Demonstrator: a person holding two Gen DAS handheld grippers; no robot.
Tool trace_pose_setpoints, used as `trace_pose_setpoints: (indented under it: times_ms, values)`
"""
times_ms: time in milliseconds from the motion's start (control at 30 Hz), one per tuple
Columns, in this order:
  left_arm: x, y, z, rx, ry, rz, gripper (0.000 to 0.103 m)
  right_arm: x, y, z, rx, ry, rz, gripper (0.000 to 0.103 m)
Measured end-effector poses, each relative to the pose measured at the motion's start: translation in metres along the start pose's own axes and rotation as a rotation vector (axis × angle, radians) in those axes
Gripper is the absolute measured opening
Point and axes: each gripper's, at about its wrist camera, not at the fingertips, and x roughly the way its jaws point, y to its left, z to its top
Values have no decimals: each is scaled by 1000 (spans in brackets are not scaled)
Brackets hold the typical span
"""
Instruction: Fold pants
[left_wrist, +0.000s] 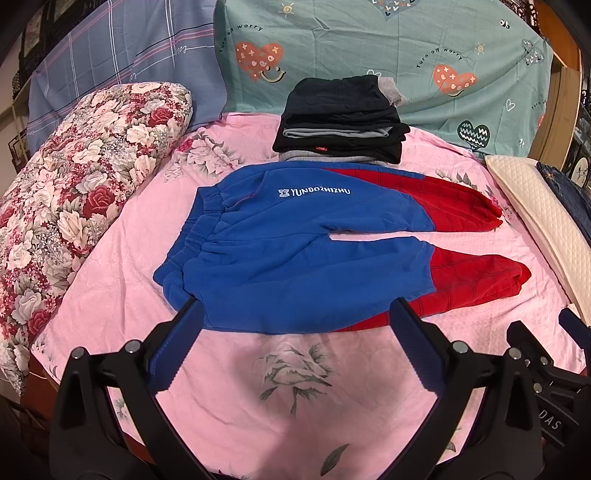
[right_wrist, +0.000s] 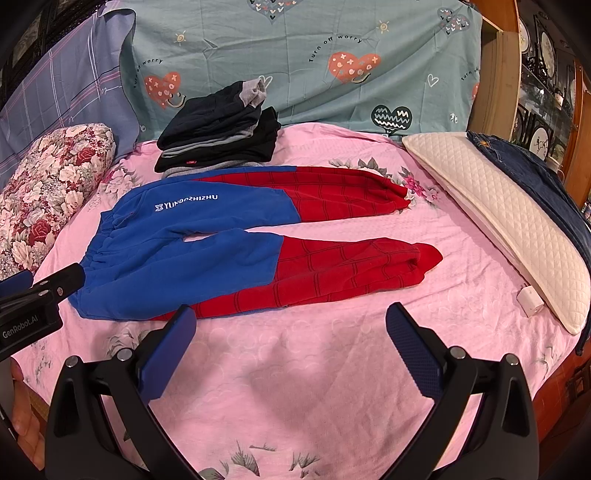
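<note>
At far left a plump bolster (left_wrist: 77, 192) in glossy red-and-cream rose print lies along the bed's edge. Beside it, the pink floral sheet (left_wrist: 258, 398), lightly crinkled, covers the mattress. The left gripper (left_wrist: 295, 332) hangs low over the near edge of the sheet, its jaws released and wide apart with nothing between them; its ribbed blue pads (left_wrist: 177, 350) frame the blue hem of the pants.

The pants (right_wrist: 207, 251) lie flat in the middle of the sheet, waistband to the left, legs running right. The upper part is soft blue fleece with a gathered elastic waist and white lettering; the lower legs are red with a dark grid of lines, cuffs bunched. Behind them, touching the far leg, sits a stack of folded dark garments (right_wrist: 221, 133), black and grey, one grey cuff curling upward.

The right gripper (right_wrist: 291, 328) hovers near the lower red leg, jaws likewise spread and empty, its pads (right_wrist: 413, 354) finely dimpled. Further right a quilted cream pillow (right_wrist: 509, 221) lies slanted, with dark denim (right_wrist: 535, 177) beyond it and a small white cube (right_wrist: 530, 298) against its near edge.
</note>
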Motion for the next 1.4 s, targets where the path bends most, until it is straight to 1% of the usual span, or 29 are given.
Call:
trace_pose_setpoints:
  times_ms: [900, 1133, 1200, 1233, 1267, 1333, 1400]
  values:
    - [1, 2, -3, 13, 1, -2, 101, 2, 0, -2, 2, 6, 1, 102]
    - [7, 2, -4, 20, 15, 2, 101, 7, 0, -7, 3, 11, 3, 102]
    - [14, 1, -5, 16, 47, -2, 101, 13, -4, -10, 11, 24, -1, 102]
    - [22, 3, -7, 5, 79, -18, 101, 18, -6, -13, 18, 34, -10, 102]
    - [32, 5, -9, -13, 123, -41, 101, 22, -10, -12, 24, 45, -14, 102]
    - [50, 11, -15, -51, 203, -63, 101, 30, -16, -14, 40, 72, -18, 102]
    - [70, 28, -19, -113, 278, -90, 101, 38, -22, -16, 57, 98, -23, 102]
